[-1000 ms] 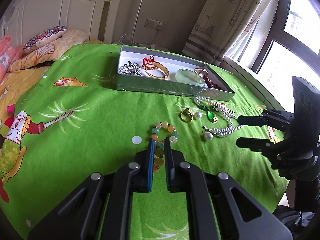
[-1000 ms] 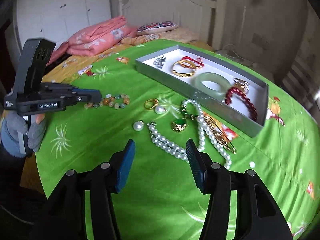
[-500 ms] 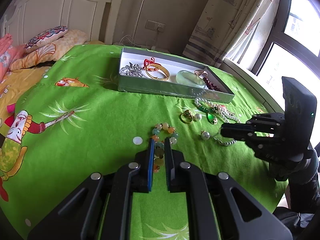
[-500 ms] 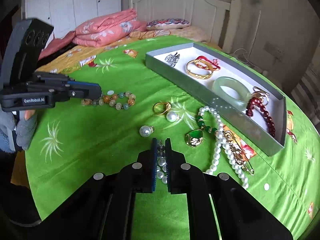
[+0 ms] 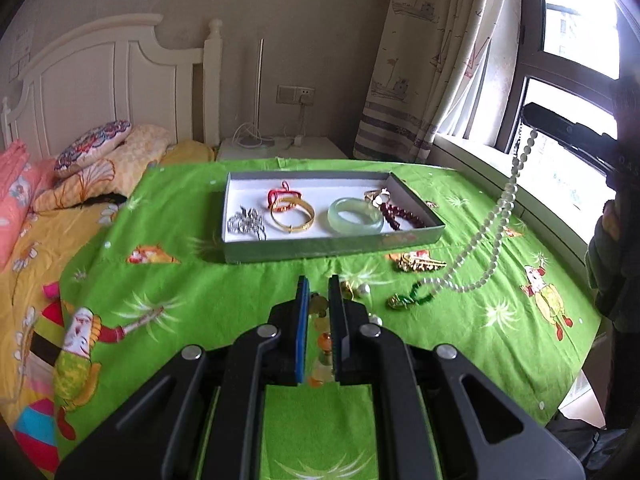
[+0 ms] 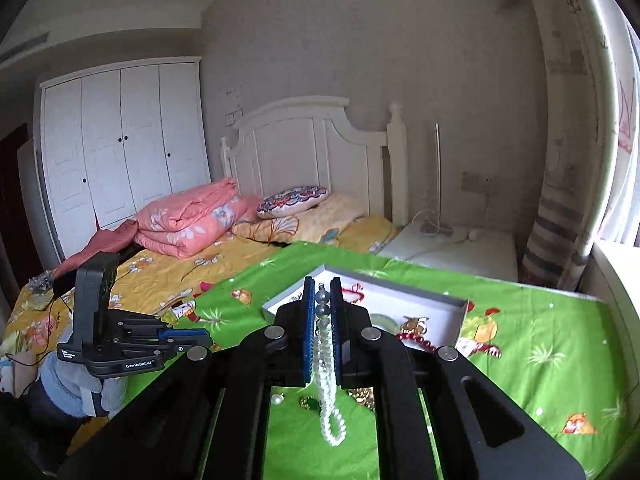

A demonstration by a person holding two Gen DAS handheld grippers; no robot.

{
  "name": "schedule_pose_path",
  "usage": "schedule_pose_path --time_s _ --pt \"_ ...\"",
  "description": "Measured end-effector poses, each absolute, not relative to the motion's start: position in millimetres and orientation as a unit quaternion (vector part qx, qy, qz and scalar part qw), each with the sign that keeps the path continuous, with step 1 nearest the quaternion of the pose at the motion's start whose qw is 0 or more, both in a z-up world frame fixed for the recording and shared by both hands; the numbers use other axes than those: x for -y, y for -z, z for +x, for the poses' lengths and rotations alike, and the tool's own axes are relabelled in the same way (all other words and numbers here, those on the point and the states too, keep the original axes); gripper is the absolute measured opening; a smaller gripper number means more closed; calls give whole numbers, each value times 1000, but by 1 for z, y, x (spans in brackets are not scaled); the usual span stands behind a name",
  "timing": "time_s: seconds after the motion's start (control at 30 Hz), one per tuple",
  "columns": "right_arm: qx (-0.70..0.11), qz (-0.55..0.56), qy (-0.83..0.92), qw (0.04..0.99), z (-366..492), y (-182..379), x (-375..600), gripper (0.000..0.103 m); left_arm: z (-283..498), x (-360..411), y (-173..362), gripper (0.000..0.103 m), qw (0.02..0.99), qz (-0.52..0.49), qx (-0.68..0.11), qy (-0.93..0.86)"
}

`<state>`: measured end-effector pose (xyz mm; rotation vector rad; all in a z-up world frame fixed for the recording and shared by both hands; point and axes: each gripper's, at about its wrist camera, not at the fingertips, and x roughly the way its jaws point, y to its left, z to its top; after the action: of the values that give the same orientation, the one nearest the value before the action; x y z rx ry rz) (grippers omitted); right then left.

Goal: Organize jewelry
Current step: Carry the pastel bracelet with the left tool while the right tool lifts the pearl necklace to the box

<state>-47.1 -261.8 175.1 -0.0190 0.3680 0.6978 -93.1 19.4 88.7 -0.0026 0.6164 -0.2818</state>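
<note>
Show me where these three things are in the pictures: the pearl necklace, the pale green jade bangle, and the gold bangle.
pearl necklace (image 5: 496,216): left wrist view, on the hanging strand of beads.
jade bangle (image 5: 355,227): left wrist view, on its near rim, inside the box.
gold bangle (image 5: 291,225): left wrist view, on its near edge, inside the box.

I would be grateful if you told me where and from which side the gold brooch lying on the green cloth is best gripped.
Grip the gold brooch across its narrow width near the middle, coming straight down from above. It lies flat and elongated on the green cloth, so there is no raised edge for a sideways approach; the grey box stands close behind it.
</note>
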Motion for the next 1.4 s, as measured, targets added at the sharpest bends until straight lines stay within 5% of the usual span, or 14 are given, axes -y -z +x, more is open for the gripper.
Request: schedule_pose_path --time_s 0.47,1.4 --pt "-111 -49 -331 936 -59 -237 264 7 -80 27 -152 9 952 71 -259 150" --pt "-178 -52 -249 950 122 -235 168 7 96 13 -117 9 934 3 -345 91"
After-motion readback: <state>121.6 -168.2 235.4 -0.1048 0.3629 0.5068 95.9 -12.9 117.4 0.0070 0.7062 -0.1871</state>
